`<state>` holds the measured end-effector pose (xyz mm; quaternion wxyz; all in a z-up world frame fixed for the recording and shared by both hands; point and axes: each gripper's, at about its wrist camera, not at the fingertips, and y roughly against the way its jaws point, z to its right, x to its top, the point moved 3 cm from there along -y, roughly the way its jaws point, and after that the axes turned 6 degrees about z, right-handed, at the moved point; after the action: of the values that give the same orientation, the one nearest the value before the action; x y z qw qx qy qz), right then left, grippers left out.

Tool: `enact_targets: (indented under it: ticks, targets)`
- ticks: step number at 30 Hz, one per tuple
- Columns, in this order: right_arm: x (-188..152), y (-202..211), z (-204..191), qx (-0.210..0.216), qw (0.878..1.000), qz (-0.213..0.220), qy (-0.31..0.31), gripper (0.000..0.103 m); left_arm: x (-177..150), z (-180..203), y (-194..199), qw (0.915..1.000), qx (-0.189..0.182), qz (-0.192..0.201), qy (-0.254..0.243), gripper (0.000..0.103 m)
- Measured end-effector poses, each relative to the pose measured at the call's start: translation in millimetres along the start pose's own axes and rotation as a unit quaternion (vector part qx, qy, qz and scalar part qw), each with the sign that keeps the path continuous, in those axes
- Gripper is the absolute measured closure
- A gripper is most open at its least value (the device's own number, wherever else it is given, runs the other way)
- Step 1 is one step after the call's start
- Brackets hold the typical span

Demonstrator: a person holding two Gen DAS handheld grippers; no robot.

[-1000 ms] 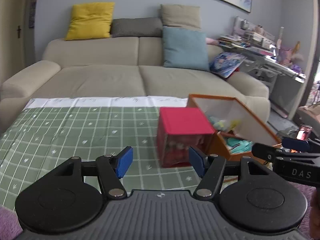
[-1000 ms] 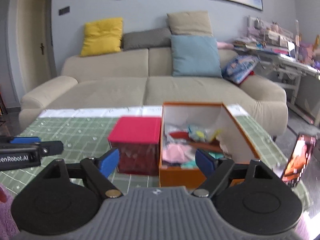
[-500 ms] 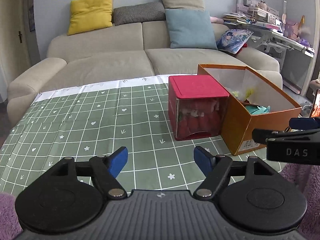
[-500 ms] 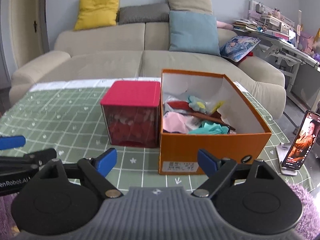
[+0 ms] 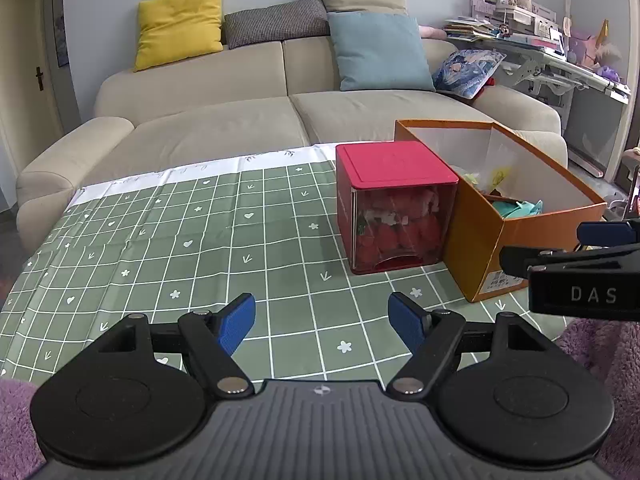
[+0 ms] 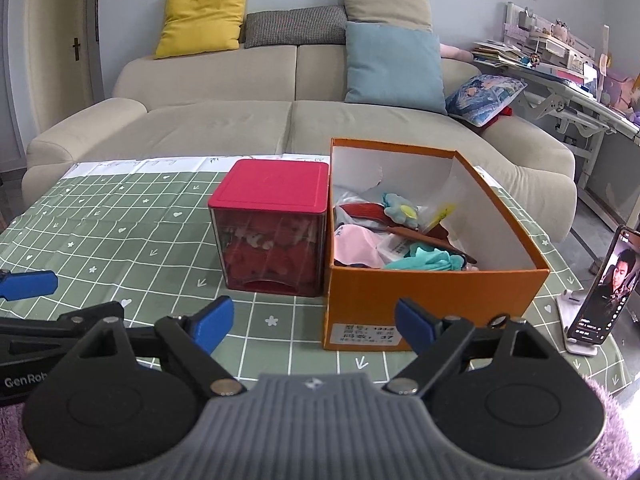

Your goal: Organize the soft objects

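An open orange box [image 6: 432, 300] stands on the green checked tablecloth [image 6: 120, 236] and holds several soft items, among them a pink cloth [image 6: 354, 246] and a teal piece [image 6: 424, 259]. It also shows in the left wrist view [image 5: 516, 236]. A red-lidded clear cube [image 6: 272, 236] with red soft things inside stands against its left side, and shows in the left wrist view [image 5: 394, 208]. My left gripper [image 5: 322, 322] is open and empty, near the table's front. My right gripper [image 6: 314, 324] is open and empty, just in front of the orange box.
A beige sofa [image 6: 280, 120] with yellow, grey, tan and blue cushions stands behind the table. A phone on a stand [image 6: 604, 292] stands right of the orange box. A cluttered desk [image 6: 560, 64] is at the far right. Purple fluffy fabric [image 5: 592, 344] lies at the near edge.
Both grippers have drawn back and risen slightly, so the boxes look farther and more of the tablecloth shows. Both stay open and empty.
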<state>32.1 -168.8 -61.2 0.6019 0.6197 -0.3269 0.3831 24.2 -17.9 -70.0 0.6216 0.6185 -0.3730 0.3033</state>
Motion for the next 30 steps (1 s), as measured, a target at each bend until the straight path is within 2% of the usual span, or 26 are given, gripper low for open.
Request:
enact_targets:
  ticks: [30]
  targets:
    - [0.1, -0.2, 0.8, -0.001, 1.0, 0.001, -0.006, 0.017, 0.1, -1.6, 0.0, 1.0, 0.002, 0.0, -0.002, 0.014]
